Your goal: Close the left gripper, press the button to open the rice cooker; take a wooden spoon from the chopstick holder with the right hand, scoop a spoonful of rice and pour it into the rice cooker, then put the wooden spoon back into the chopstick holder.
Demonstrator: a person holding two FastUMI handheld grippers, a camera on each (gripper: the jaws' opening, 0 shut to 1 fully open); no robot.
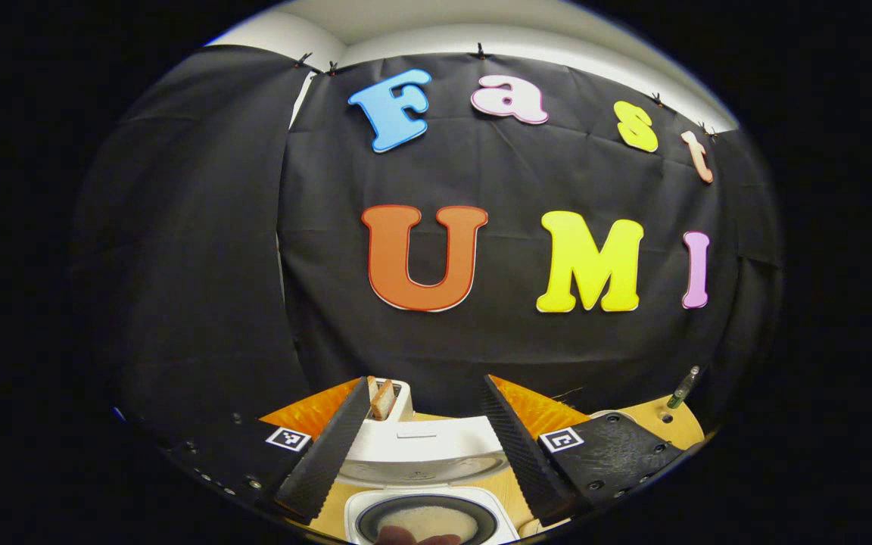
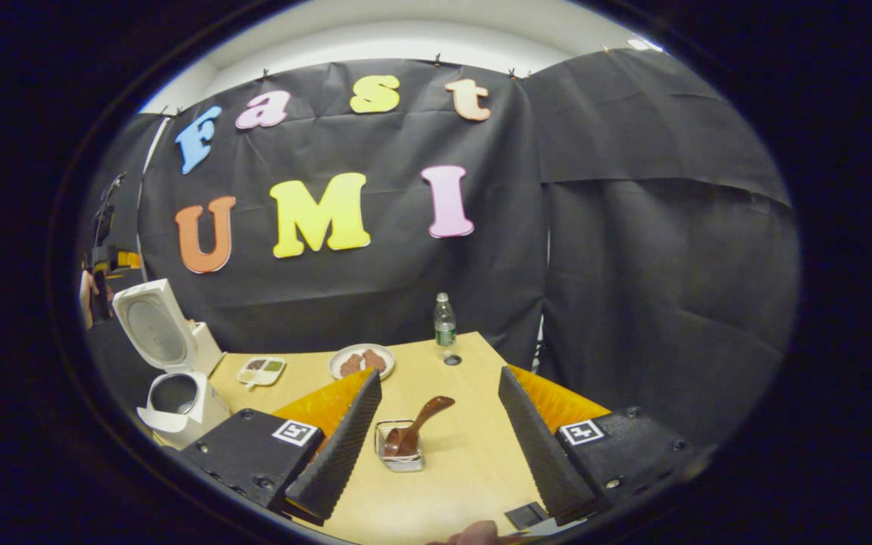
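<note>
— Wooden spoon (image 2: 415,428) sat straight ahead of my right gripper (image 2: 436,446), bowl down in the chopstick holder (image 2: 400,446), handle leaning up and right.
— Fingers?
— Both grippers spread, holding nothing. My left gripper (image 1: 425,443) hung above the open rice cooker (image 1: 428,515), far left of the holder.

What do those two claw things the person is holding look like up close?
Each is a two-fingered claw. The left gripper and right gripper match: two flat, wedge-shaped fingers with ribbed inner faces, orange panels on their outer sides, and black bases with small screws. Every base carries a small square black-and-white marker. No cables show.
</note>
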